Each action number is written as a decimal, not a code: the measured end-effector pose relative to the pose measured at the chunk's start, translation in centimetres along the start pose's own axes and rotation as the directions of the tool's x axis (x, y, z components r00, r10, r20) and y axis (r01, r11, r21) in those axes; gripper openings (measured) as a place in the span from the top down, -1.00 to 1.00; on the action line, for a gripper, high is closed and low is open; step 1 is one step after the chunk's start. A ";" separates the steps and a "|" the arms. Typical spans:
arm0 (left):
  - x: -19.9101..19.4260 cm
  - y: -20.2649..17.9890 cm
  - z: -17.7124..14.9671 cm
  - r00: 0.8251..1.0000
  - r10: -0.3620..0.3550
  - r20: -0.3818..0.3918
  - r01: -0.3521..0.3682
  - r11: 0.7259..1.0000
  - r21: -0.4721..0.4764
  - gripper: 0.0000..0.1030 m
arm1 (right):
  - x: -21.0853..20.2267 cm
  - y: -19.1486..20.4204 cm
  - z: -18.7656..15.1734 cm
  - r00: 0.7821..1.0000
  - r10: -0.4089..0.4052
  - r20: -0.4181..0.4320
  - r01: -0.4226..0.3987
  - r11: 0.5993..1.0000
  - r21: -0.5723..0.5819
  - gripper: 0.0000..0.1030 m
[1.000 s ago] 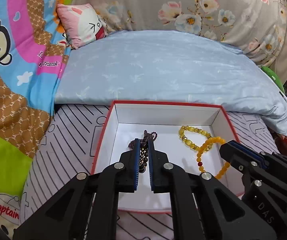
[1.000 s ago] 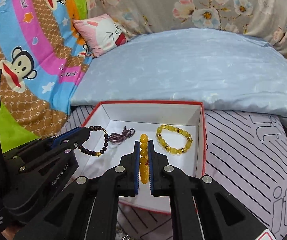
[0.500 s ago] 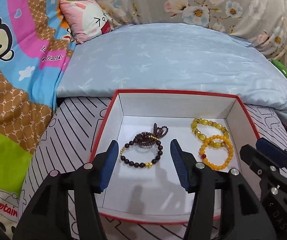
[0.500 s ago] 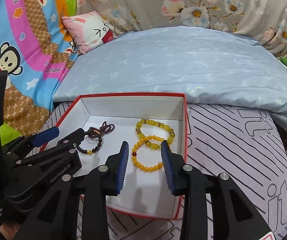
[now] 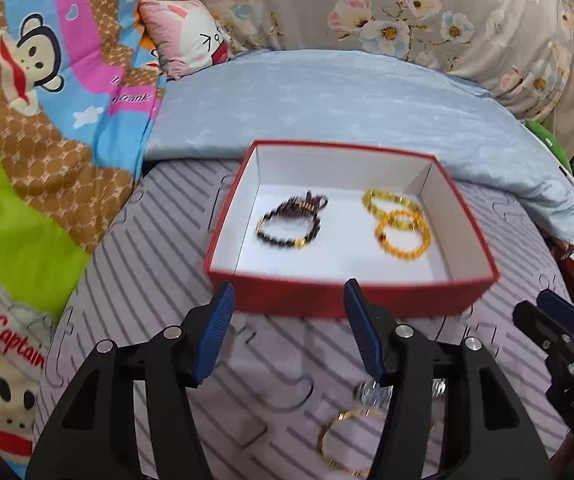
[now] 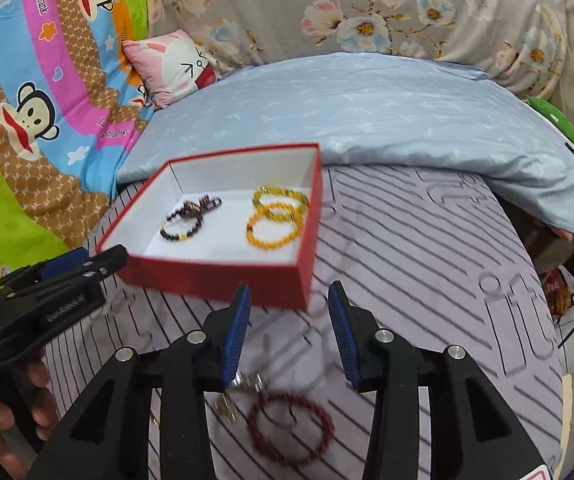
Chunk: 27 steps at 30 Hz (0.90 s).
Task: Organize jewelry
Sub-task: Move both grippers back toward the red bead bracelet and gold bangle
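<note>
A red box [image 5: 327,298] [image 6: 215,276] with a white inside holds a dark bead bracelet [image 5: 287,230] [image 6: 181,226], a dark tangled strand [image 5: 307,204], a yellow bracelet [image 5: 387,202] [image 6: 281,196] and an orange bracelet [image 5: 403,236] [image 6: 273,228]. My left gripper [image 5: 287,332] is open and empty, in front of the box. Below it on the mat lie a gold bangle [image 5: 343,448] and a silver piece [image 5: 371,392]. My right gripper [image 6: 289,336] is open and empty, above a dark red bracelet [image 6: 291,428] and a silver piece [image 6: 243,388].
The box stands on a grey striped mat [image 5: 147,280] [image 6: 427,280]. Behind it lie a blue pillow [image 5: 347,100], a pink cushion [image 5: 191,36] and a cartoon blanket [image 5: 47,120]. A hand [image 6: 3,412] holds the left gripper at the right wrist view's left edge.
Both grippers opened, let the dark and the orange bracelet drop into the box, then pulled back out of it toward the near mat.
</note>
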<state>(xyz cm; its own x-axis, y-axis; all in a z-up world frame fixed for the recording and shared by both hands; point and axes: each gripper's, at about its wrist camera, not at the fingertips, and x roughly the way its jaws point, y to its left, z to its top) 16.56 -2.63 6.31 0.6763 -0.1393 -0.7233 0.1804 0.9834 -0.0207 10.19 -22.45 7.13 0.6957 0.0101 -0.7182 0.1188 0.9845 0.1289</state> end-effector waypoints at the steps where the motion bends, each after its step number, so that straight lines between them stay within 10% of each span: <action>1: -0.2 0.1 -0.8 1.000 0.003 -0.007 -0.003 1.000 0.000 -0.05 | -0.2 -0.2 -0.8 1.000 -0.003 -0.011 0.003 1.000 0.001 0.22; 11: -0.5 1.4 -7.0 0.994 -0.019 -0.104 0.014 0.999 -0.049 -0.05 | -1.3 -1.7 -7.1 0.995 -0.013 -0.095 0.017 0.999 0.042 0.22; 27: 1.3 -1.5 -9.2 0.993 0.015 -0.114 -0.014 1.000 0.013 -0.04 | 0.7 -2.0 -8.1 0.991 -0.031 -0.130 0.037 0.998 0.047 0.26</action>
<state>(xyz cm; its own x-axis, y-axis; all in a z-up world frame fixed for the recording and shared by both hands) 10.64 -3.20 -0.92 0.5929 -0.1101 -0.7977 0.1803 0.9836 -0.0018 4.64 -22.99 0.83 0.5939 0.0025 -0.8046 0.1773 0.9750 0.1339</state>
